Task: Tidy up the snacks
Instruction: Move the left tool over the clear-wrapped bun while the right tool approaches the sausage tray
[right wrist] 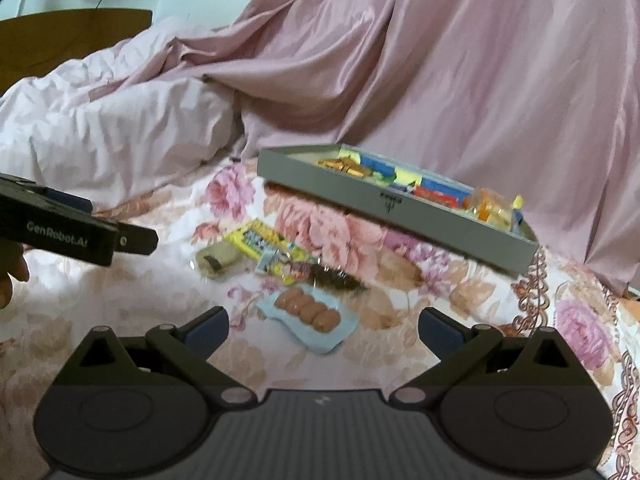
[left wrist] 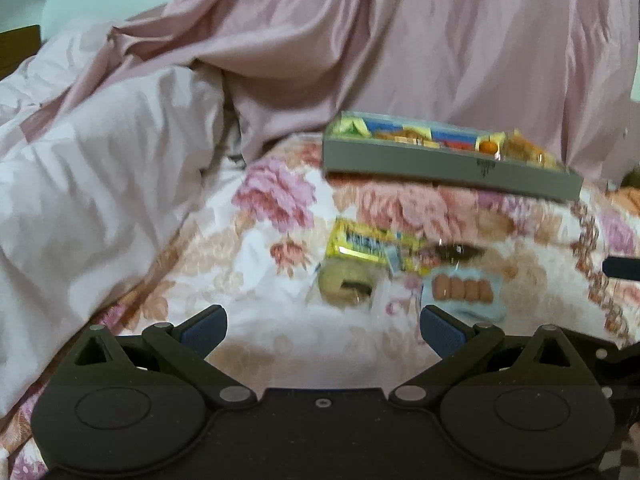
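Observation:
A grey tray (left wrist: 448, 166) (right wrist: 384, 216) with several colourful snack packs lies on the floral bedsheet. In front of it lie loose snacks: a yellow packet (left wrist: 362, 244) (right wrist: 264, 242), a greenish roll in clear wrap (left wrist: 346, 280) (right wrist: 218, 260), a dark snack in clear wrap (left wrist: 456, 252) (right wrist: 336, 278) and a light-blue pack of brown sausage pieces (left wrist: 464, 290) (right wrist: 308, 312). My left gripper (left wrist: 324, 330) is open and empty, just short of the roll; it also shows in the right wrist view (right wrist: 72, 228). My right gripper (right wrist: 324, 332) is open and empty, just short of the blue pack.
A rumpled pink duvet (left wrist: 100, 184) (right wrist: 112, 132) is heaped at the left. A pink curtain or sheet (left wrist: 440, 40) (right wrist: 460, 68) hangs behind the tray. A wooden headboard (right wrist: 72, 36) stands at the far left.

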The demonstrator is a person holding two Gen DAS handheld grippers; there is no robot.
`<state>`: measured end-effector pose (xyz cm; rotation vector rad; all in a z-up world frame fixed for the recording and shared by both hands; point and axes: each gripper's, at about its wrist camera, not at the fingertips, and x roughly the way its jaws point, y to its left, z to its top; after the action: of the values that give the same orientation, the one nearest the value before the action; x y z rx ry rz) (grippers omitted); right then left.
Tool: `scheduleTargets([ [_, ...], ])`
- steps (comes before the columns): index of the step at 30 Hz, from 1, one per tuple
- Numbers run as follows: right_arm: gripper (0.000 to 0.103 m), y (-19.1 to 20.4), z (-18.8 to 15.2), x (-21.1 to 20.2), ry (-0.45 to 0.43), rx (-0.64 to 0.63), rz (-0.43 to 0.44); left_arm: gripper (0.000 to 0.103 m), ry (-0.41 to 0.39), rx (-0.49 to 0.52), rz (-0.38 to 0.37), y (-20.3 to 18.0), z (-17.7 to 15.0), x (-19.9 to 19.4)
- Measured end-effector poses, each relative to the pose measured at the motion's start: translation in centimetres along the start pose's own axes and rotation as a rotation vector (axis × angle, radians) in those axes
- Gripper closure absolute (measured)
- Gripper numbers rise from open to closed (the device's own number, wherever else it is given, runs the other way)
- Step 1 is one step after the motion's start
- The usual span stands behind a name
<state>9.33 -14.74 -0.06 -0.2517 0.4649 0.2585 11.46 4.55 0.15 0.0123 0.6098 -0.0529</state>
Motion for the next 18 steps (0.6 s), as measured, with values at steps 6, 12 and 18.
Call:
scheduleTargets([
  [6, 0.000, -0.1, -0.5, 1.7, 0.071, 0.001, 0.016, 0.001, 0.060, 0.020, -0.007, -0.3, -0.5, 1.4],
  [12, 0.000, -0.6, -0.6, 3.0, 0.145, 0.038, 0.031, 0.001, 0.119, -0.003, -0.022, -0.2, -0.6, 2.8],
  [18, 0.000, -1.0, -0.4, 4.1, 0.172, 0.057, 0.042, 0.001, 0.128, -0.002, -0.032, -0.2, -0.2, 4.2],
])
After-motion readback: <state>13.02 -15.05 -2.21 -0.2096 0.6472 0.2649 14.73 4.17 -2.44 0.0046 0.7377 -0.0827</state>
